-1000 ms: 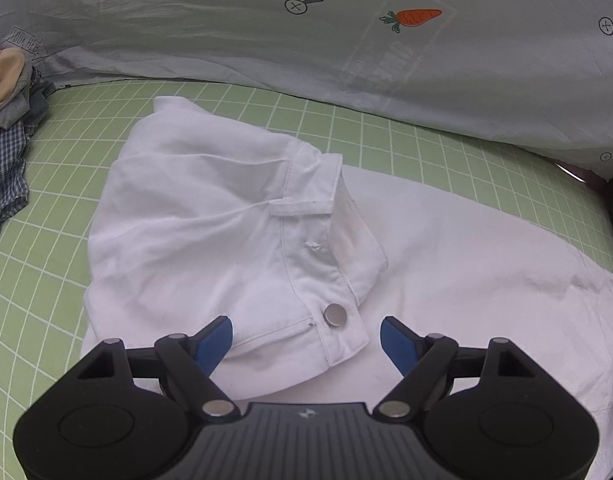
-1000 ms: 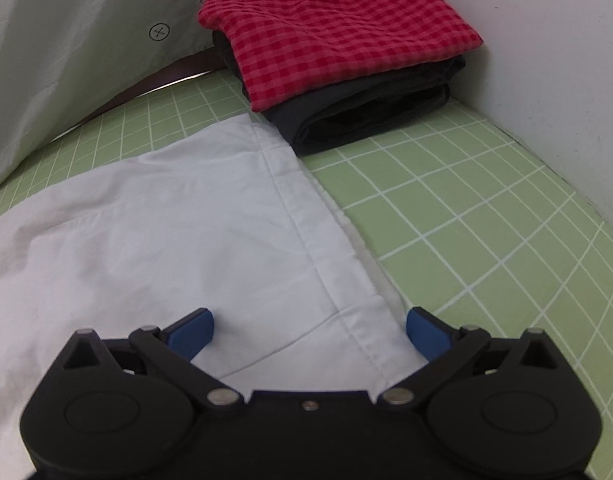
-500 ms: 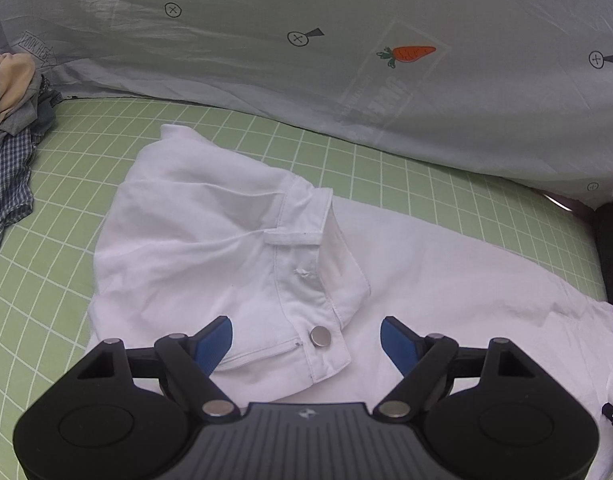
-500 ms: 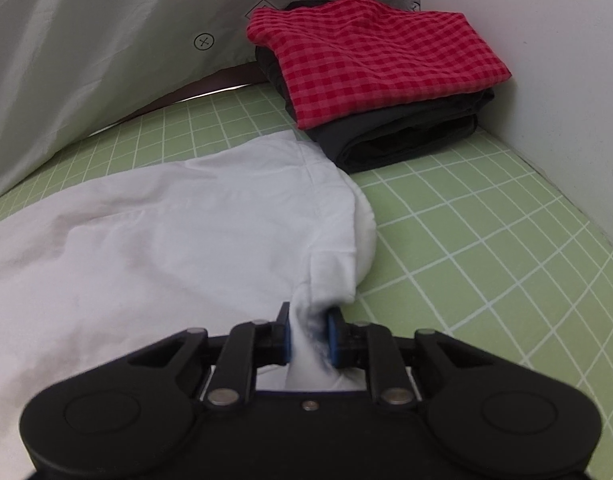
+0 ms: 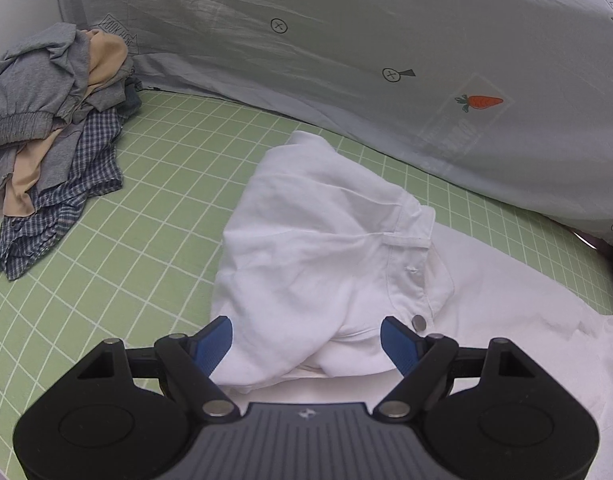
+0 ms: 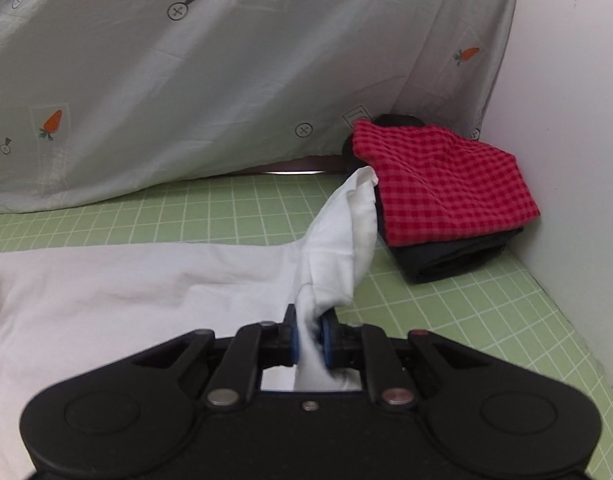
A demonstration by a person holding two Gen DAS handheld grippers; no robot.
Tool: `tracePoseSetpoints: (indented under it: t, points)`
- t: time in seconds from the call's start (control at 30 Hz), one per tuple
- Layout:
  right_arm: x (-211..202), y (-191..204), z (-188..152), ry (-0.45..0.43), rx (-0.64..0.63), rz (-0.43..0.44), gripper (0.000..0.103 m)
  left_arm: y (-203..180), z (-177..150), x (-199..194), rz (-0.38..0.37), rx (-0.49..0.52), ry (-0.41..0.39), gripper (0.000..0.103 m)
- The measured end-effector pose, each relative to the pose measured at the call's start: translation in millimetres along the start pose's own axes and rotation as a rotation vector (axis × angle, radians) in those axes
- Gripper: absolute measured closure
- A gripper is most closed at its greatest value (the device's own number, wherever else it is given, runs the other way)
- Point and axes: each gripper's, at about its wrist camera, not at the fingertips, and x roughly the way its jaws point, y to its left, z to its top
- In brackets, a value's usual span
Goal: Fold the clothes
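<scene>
Far left in the left wrist view: a loose heap of unfolded clothes (image 5: pixel 54 128), grey, tan and blue plaid, on the green grid mat (image 5: pixel 166 184). Right of it, white trousers (image 5: pixel 322 256) spread across the mat, waist end bunched up, a metal button (image 5: pixel 419 323) near the fly. Left tongs (image 5: pixel 306 340) spread wide over that bunched end, blue pads (image 5: pixel 214 340) clear of the cloth. Behind, a grey printed sheet (image 5: pixel 346 80) hanging as a backdrop. In the right wrist view, right tongs (image 6: pixel 309 340) closing, pads pressed on the trouser leg's end (image 6: pixel 338 248), lifted off the mat. Far right: a folded stack (image 6: pixel 446 192), red check over dark cloth, against the white wall (image 6: pixel 566 120).
</scene>
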Motion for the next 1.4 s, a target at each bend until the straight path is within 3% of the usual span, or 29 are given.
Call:
tracePoseSetpoints:
  t: [0.23,0.37,0.43,0.5,0.53,0.6,0.77,0.83,0.9,0.93,1.2,1.4]
  points:
    - [-6.1,96.0,-3.9,0.006,-0.024,0.116,0.091,41.5,9.8,12.1,0.006,-0.001,0.013,0.021]
    - [15.3,161.8,-30.3,0.101,-0.031,0.188,0.091,58.8,24.3,29.8,0.0,0.027,0.014,0.021]
    - [31.0,189.9,-48.7,0.183,-0.069,0.16,0.088,63.2,34.6,44.0,-0.004,0.046,0.028,0.021]
    - [29.4,202.5,-54.6,0.181,-0.128,0.122,0.087,64.0,42.2,56.0,-0.001,0.062,0.044,0.021]
    - [26.3,201.9,-52.5,0.182,-0.123,0.124,0.085,63.5,44.0,59.6,-0.005,0.072,0.047,0.021]
    - [21.4,192.8,-45.0,0.186,-0.055,0.145,0.07,61.9,45.5,66.9,-0.018,0.093,0.052,0.021]
    - [-2.2,171.7,-27.6,0.119,0.054,0.146,0.058,64.5,33.2,75.2,-0.036,0.051,0.082,0.021]
    - [-11.3,161.2,-16.9,0.063,0.092,0.119,0.047,64.5,26.6,75.5,-0.04,0.042,0.094,0.021]
    - [-12.5,148.2,-10.4,0.033,0.123,0.081,0.029,64.3,22.0,75.4,-0.038,0.043,0.104,0.021]
    - [-8.3,140.8,-8.7,0.033,0.126,0.055,0.026,64.3,20.3,75.4,-0.037,0.044,0.109,0.021]
    - [15.0,80.6,-20.8,0.093,0.19,-0.108,0.025,57.8,20.2,74.2,-0.032,0.077,0.116,0.021]
    - [21.6,74.2,-44.3,0.167,0.214,-0.101,0.025,54.7,19.2,76.8,-0.021,0.082,0.128,0.021]
